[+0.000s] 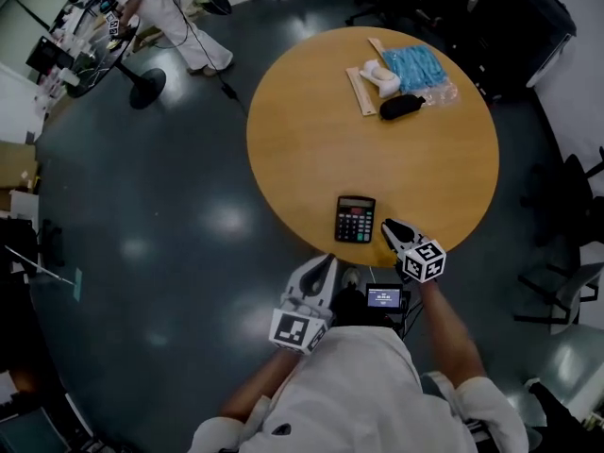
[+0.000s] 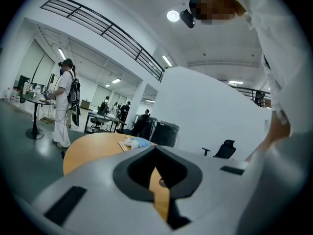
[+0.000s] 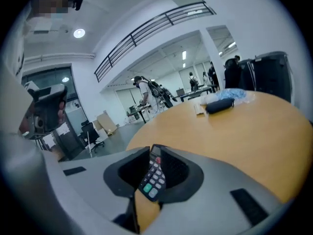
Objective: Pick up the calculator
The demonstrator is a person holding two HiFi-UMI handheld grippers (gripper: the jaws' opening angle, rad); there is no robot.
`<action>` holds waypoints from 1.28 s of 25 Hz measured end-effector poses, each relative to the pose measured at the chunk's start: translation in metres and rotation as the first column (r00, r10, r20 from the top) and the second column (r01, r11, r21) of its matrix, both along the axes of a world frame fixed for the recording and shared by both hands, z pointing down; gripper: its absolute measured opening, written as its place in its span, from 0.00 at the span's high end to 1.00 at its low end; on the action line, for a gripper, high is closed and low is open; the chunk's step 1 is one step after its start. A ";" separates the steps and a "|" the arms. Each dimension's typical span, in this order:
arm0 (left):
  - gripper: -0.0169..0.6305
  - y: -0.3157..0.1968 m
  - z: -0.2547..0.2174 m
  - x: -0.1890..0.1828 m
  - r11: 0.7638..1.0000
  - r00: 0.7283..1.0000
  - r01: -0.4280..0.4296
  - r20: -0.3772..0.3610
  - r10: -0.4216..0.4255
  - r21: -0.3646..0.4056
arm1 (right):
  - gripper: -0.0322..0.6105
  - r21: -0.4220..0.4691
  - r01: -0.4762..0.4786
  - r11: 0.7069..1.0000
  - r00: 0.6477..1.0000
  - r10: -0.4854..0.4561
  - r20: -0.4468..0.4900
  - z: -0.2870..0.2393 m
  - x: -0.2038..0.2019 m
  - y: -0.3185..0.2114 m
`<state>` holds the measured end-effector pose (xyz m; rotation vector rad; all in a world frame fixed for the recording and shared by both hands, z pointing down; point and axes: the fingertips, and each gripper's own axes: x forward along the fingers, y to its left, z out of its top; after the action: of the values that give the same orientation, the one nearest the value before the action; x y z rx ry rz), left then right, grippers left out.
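The black calculator lies flat on the round wooden table, close to the near edge. My right gripper hovers just right of it, over the table's rim. In the right gripper view its jaws stand a narrow gap apart, and the calculator shows through that gap without being gripped. My left gripper is off the table, just before its near edge and to the calculator's near left. Its fingertips meet with nothing between them, and only a sliver of tabletop shows below.
At the table's far side lie a black pouch, a blue packet, a white object and a wooden ruler. A person stands by a floor stand at the far left. Office chairs stand at the right.
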<state>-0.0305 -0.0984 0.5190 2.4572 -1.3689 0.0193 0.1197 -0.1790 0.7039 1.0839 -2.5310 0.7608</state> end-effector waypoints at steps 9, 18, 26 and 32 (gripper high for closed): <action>0.96 -0.005 0.018 0.000 0.994 0.998 0.056 0.037 -0.053 -0.091 | 0.70 -0.181 0.122 0.976 0.988 -0.137 -0.072 0.079 -0.012 -0.057; 0.96 -0.007 0.028 -0.011 0.987 0.994 0.091 0.067 -0.083 -0.130 | 0.76 -0.256 0.280 0.925 0.959 -0.280 0.040 0.094 -0.036 -0.070; 0.96 -0.008 0.028 -0.015 0.990 0.995 0.085 0.053 -0.079 -0.117 | 0.84 -0.161 0.295 0.942 0.954 -0.300 -0.008 0.058 -0.043 -0.054; 0.96 -0.016 0.017 -0.016 0.996 0.998 0.061 0.025 -0.060 -0.058 | 0.86 -0.044 0.217 0.975 0.961 -0.221 -0.166 0.015 -0.049 -0.030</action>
<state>-0.0464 -0.1139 0.5361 2.3735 -1.4314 0.0724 0.0711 -0.2093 0.7192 0.8047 -2.4368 0.6109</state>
